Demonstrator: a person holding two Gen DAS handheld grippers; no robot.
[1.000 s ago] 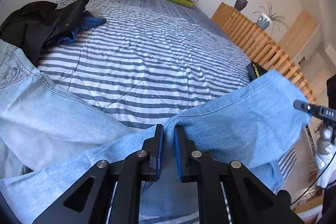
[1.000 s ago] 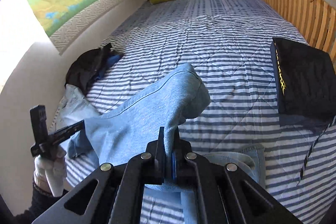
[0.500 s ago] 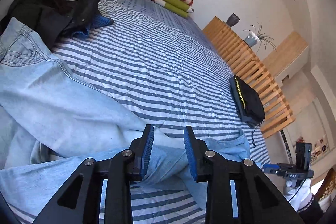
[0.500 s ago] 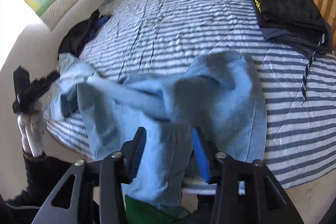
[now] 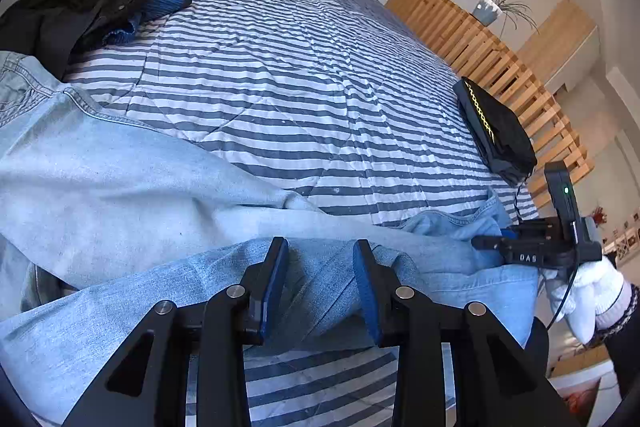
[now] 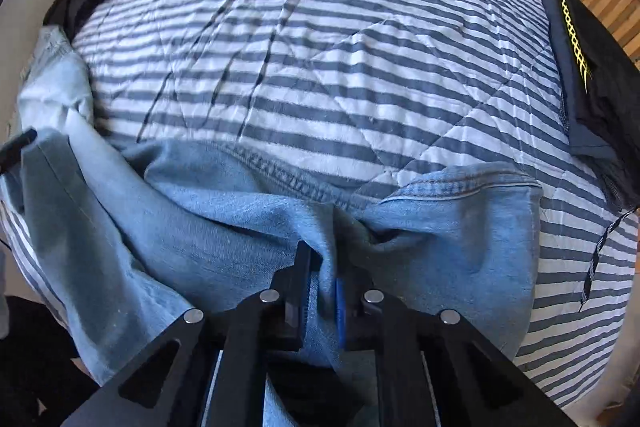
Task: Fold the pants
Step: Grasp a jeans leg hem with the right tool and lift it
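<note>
Jeans [image 5: 120,179] lie crumpled along the near edge of the striped bed [image 5: 300,67]. Left tongs [image 5: 320,251] spread wide over a leg, gripping nothing. Right tongs [image 6: 322,267] pinched onto a denim fold near the hem. Black folded garment [image 6: 600,75] well apart, at right.

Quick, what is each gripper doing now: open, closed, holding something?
Left gripper: open, fingers apart over the jeans.
Right gripper: shut on a pinch of the jeans.
</note>
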